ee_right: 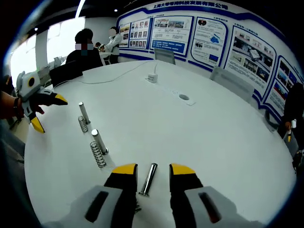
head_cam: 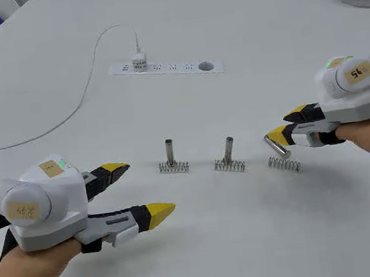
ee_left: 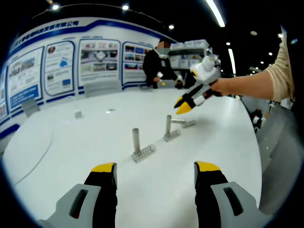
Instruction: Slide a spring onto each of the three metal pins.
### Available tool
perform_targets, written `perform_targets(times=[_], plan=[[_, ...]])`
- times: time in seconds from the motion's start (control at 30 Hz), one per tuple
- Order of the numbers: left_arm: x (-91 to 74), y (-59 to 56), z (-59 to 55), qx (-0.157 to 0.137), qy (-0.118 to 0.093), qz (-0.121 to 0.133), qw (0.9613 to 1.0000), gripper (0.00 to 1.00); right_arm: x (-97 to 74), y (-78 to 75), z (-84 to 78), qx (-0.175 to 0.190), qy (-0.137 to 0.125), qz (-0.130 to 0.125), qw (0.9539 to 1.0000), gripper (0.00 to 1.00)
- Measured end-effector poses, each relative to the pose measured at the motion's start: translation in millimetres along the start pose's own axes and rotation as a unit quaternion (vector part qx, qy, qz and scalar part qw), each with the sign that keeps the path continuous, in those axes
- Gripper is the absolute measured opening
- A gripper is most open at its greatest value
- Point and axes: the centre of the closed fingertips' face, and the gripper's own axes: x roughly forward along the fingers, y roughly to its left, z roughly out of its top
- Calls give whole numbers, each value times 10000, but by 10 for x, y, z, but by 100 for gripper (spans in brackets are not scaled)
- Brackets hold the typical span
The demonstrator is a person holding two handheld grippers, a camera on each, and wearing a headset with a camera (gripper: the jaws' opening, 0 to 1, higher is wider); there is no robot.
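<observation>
**Q:** How does the left gripper [head_cam: 137, 190] stand?

**A:** Its jaws are spread wide with nothing between them. It hovers over the near left of the white table [head_cam: 36, 82], well apart from the row of parts.

**Q:** And the row itself?

**A:** The left pin [head_cam: 169, 150] stands upright, with the left spring [head_cam: 174, 167] lying on its side at the pin's foot. The middle pin [head_cam: 228, 148] is upright too, and the middle spring [head_cam: 229, 166] lies flat at its base. The right pin [head_cam: 277, 147] lies tipped over on the table, with the right spring [head_cam: 284, 164] just beside it on the near side. No spring sits on a pin.

**Q:** What about the right gripper [head_cam: 286, 123]?

**A:** Its jaws are parted, more narrowly than the left one's, and they clamp nothing. In the right gripper view the fallen pin shows in the gap between the yellow tips. In the left gripper view those tips hang just above it.

**Q:** Anything farther back?

**A:** A power strip [head_cam: 165, 67] lies beyond the pins with a plug in it, and a white cable [head_cam: 89, 69] curves off to the left.
</observation>
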Motion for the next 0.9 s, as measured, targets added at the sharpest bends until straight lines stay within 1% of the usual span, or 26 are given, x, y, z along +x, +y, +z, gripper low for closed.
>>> perform_targets(times=[0.1, 0.17, 0.27, 0.47, 0.77, 0.9], plan=[[-2, -7, -3, -20, 7, -8, 10000, 66, 51, 9, -25, 71, 75, 29, 9999, 24], [-6, -10, -9, -7, 22, -6, 10000, 66, 87, 8, -56, 129, 160, 4, 9998, 24], [-11, -13, -13, -15, 30, -7, 10000, 66, 134, 12, -72, 185, 220, 6, 9996, 23], [-9, -19, -17, -15, 39, -8, 10000, 66, 223, 5, -113, 267, 402, -41, 9988, 19], [-8, -29, -43, -53, 57, -2, 10000, 66, 294, -4, -180, 409, 601, -66, 9973, 15], [-5, -39, -44, -68, 54, -16, 10000, 66, 308, 3, -201, 464, 637, -54, 9969, 15]])
